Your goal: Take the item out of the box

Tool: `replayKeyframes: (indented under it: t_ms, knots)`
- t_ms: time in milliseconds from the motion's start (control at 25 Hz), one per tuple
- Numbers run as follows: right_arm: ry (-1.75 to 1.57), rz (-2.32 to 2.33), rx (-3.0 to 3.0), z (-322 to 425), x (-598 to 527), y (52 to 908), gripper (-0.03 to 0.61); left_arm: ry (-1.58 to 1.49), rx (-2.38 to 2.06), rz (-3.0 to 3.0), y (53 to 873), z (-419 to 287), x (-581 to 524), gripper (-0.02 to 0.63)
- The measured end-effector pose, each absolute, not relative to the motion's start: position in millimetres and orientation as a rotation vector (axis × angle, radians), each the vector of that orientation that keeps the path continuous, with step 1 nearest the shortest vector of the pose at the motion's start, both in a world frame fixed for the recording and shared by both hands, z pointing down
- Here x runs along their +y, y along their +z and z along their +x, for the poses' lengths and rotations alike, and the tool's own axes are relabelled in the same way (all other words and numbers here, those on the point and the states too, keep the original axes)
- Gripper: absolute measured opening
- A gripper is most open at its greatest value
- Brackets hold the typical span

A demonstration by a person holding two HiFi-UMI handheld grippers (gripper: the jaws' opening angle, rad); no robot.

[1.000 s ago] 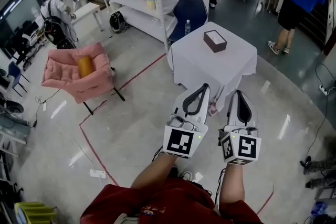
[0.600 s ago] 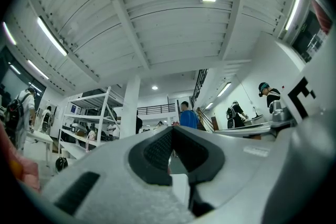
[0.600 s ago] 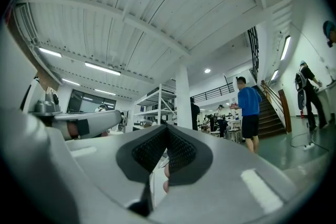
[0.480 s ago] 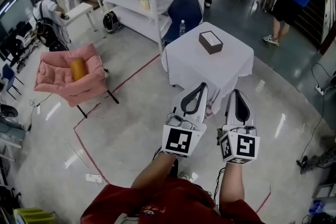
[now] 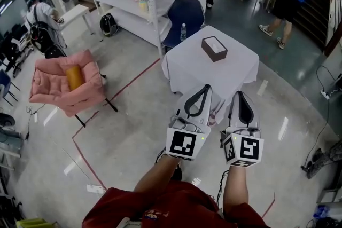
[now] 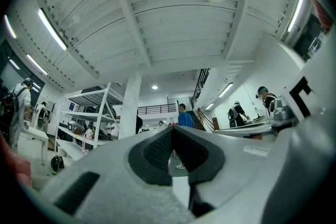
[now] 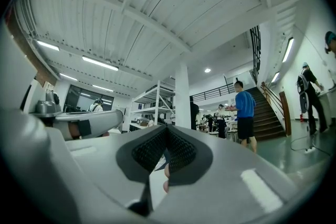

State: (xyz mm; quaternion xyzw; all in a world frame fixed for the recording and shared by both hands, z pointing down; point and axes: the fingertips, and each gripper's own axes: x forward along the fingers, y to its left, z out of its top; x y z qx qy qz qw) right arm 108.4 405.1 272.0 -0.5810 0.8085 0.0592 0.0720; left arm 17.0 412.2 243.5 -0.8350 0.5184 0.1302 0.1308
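My left hand-held gripper [image 5: 206, 88] and right hand-held gripper [image 5: 241, 95] have their jaws pressed together on nothing. I hold them side by side, tilted slightly upward, just short of the counter [image 5: 192, 67]. The box [image 5: 214, 48] sits on the counter's far half, its contents too small to make out. The counter is slightly nearer than a second ago.

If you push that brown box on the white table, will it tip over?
Probably not: the box looks low and flat, so it should slide. The tablecloth hangs loose, so it may bunch up underneath.
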Motion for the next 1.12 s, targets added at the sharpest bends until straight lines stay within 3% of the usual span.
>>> replayKeyframes:
  t_ms: [1120]
  knots:
    - [0.230, -1.809, 2.426, 19.1, 256.5, 260.8, 0.002, 0.405, 1.484, -2.462, 236.4, -75.1, 257.9, 0.002]
